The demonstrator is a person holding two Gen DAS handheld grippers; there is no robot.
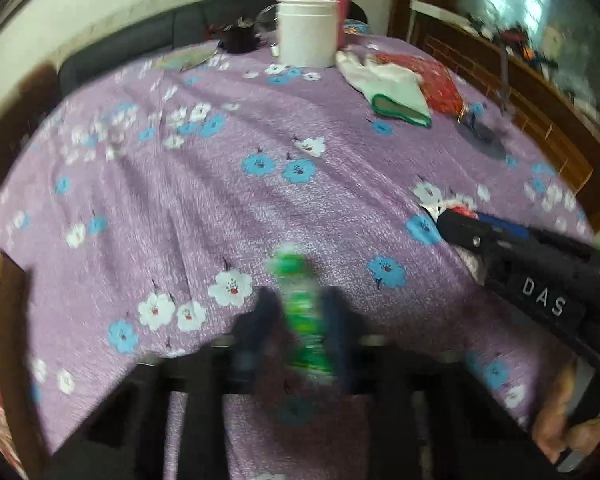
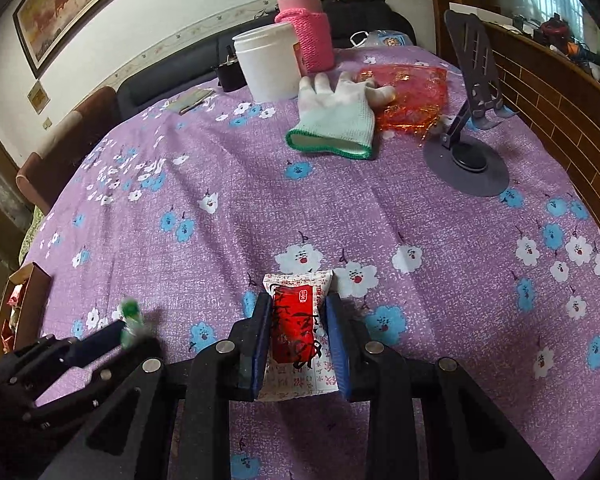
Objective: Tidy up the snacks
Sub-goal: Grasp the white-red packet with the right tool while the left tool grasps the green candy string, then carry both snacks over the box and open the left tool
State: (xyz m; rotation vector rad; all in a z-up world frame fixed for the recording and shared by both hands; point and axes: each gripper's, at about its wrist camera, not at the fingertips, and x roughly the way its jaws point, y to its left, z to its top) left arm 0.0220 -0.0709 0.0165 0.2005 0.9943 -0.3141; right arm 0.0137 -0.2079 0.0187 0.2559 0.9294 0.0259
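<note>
Only the right wrist view shows the box [image 2: 18,304] at 9 o'clock, while left gripper [image 1: 300,320] fingers clamp the green snack [image 1: 304,320] and right gripper [image 2: 299,340] fingers clamp the red packet [image 2: 298,332], both pointing 12 o'clock.

Your right-view table [image 2: 440,240]: tub [image 2: 269,65] at 12 o'clock, bottle [image 2: 306,24] behind it; glove [image 2: 338,120] at 1, lying partly on the foil bag [image 2: 414,92]; stand [image 2: 474,120] at 2; box [image 2: 18,300] at 9.

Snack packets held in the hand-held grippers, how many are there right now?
2. A green packet is clamped in the left hand-held gripper, and a red and white packet in the right hand-held gripper. More may sit in the box at the table's left edge, mostly hidden.
</note>
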